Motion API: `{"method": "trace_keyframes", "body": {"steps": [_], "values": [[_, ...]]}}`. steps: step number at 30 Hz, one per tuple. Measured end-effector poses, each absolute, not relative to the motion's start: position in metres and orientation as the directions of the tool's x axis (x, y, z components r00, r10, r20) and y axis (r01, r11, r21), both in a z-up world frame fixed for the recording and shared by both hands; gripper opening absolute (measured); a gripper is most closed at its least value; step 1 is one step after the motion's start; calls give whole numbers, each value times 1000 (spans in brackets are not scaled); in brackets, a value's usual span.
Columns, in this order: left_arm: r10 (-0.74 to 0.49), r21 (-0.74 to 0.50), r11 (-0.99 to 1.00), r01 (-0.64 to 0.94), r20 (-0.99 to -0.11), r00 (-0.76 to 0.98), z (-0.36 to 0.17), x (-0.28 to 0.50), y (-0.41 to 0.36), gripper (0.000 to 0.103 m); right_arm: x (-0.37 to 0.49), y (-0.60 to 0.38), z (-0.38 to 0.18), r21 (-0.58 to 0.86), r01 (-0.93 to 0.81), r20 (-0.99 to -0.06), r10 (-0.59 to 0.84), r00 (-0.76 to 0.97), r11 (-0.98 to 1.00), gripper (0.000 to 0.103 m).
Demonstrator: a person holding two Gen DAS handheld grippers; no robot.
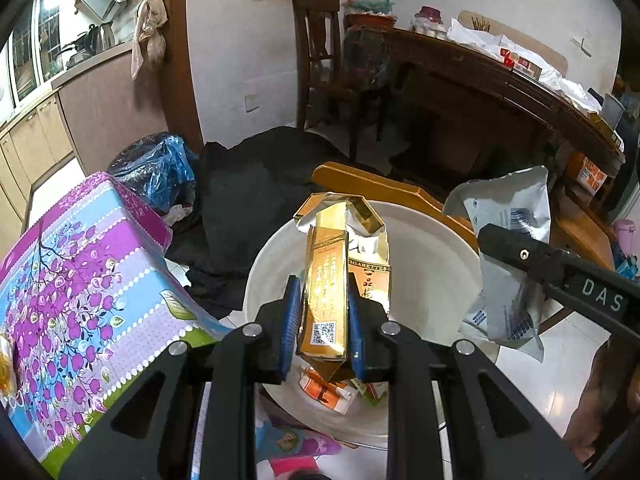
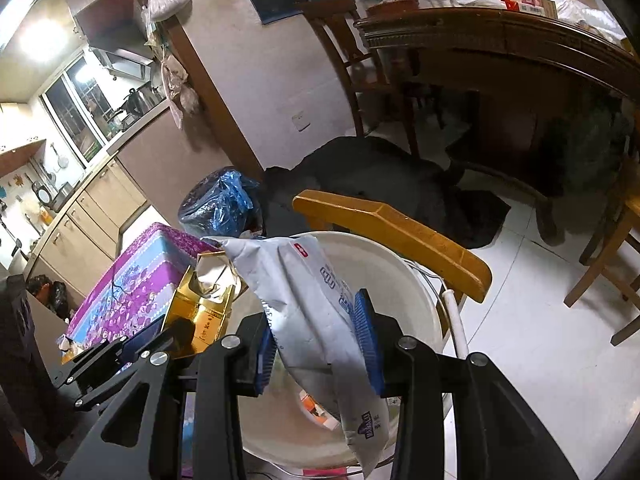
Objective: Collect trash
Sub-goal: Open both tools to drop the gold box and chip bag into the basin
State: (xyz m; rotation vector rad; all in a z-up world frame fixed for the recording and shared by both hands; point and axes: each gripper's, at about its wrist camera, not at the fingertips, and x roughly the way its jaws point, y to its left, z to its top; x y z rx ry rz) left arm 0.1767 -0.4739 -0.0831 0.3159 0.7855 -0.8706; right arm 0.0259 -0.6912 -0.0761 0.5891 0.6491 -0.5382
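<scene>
left gripper [image 1: 323, 320]: clamped on the gold carton [image 1: 325, 300], blue pads tight on both its sides, so yeah it's holding it – upright-ish, open torn end pointing away

carton spot: hanging right over the middle of the white bucket [image 1: 432, 248], not inside yet

right gripper [image 2: 318, 340]: pinching the grey pouch [image 2: 316, 312] about mid-length, both ends flopping free, lower end drooping toward the bucket mouth

pouch spot: over the bucket, closer to its right rim in the left view, well clear of the carton

bucket: sits in front of the wooden chair back [image 2: 392, 232], next to the purple flowery box [image 1: 80, 272]; some orange and white scraps already at the bottom [image 1: 332, 392]

step: I'd say this is the drop – both bits of trash carried over and lined up above the bin

next move: just open the jaws, probably one at a time. Carton looks set to fall straight in. The pouch is floppy and nearer the rim, so I'd nudge it toward centre first or it might drape over the edge
</scene>
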Motion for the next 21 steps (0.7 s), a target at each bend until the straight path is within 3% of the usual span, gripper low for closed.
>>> {"method": "trace_keyframes", "body": {"steps": [5, 6, 8, 9, 21], "values": [[-561, -64, 626, 778, -729, 392, -82, 180, -475, 22, 28, -689, -74, 317, 622, -684, -281, 673, 716, 43], [-558, -61, 625, 778, -732, 391, -83, 179, -475, 24, 28, -689, -74, 314, 625, -683, -288, 672, 715, 50], [-554, -61, 634, 771, -731, 397, -83, 181, -474, 38, 26, -688, -72, 314, 627, -676, -296, 675, 713, 59], [-554, -63, 635, 770, -732, 397, -84, 182, -473, 39, 24, -688, -71, 316, 628, -672, -299, 677, 711, 60], [-537, -54, 648, 760, -740, 406, -90, 183, -468, 40, 18, -682, -70, 318, 622, -658, -305, 688, 716, 60]]}}
